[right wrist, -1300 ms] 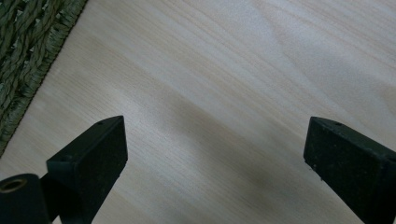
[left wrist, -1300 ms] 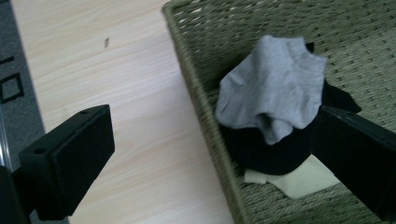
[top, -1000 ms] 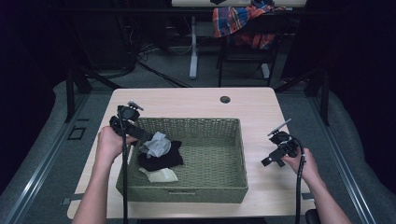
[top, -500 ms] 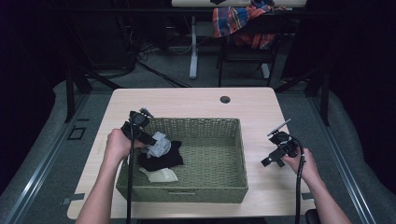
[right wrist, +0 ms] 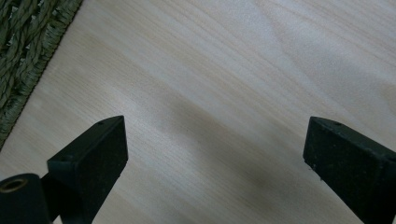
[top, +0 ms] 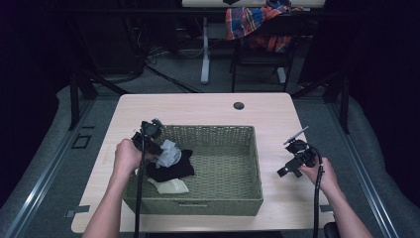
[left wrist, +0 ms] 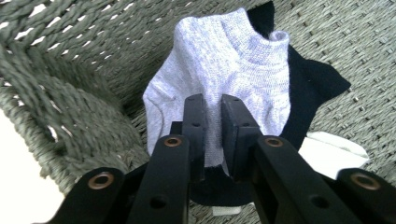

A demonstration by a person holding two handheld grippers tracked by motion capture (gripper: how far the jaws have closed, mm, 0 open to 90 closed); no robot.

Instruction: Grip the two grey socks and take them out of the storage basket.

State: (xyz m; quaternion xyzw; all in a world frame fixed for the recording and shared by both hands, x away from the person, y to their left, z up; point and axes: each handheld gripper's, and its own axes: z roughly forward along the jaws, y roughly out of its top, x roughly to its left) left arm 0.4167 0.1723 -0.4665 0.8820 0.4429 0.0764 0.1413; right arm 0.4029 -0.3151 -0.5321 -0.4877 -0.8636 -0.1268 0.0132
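No brand, label or writing can be read on any item here. The rectangular olive-green woven wicker basket (top: pixel 218 171) sits in the middle of the pale wooden table (top: pixel 198 106), and its left part holds 3 pieces of clothing: a light grey knitted ankle sock (left wrist: pixel 224 60) lying on top of a black fabric sock (left wrist: pixel 308 88), and a flat cream-white sock (top: pixel 171 186) just beside them toward the near wall. The left gripper (left wrist: pixel 212 116) reaches over the basket's left rim; its 2 black jaws have just been closing and now pinch a fold of the grey sock between their pads, with the black sock directly under it. The right gripper (top: pixel 293 161) is held over bare table to the right of the basket, well apart from the clothing, its 2 jaws spread wide with only wood grain between them and a corner of the basket's weave at the edge of the right gripper view.
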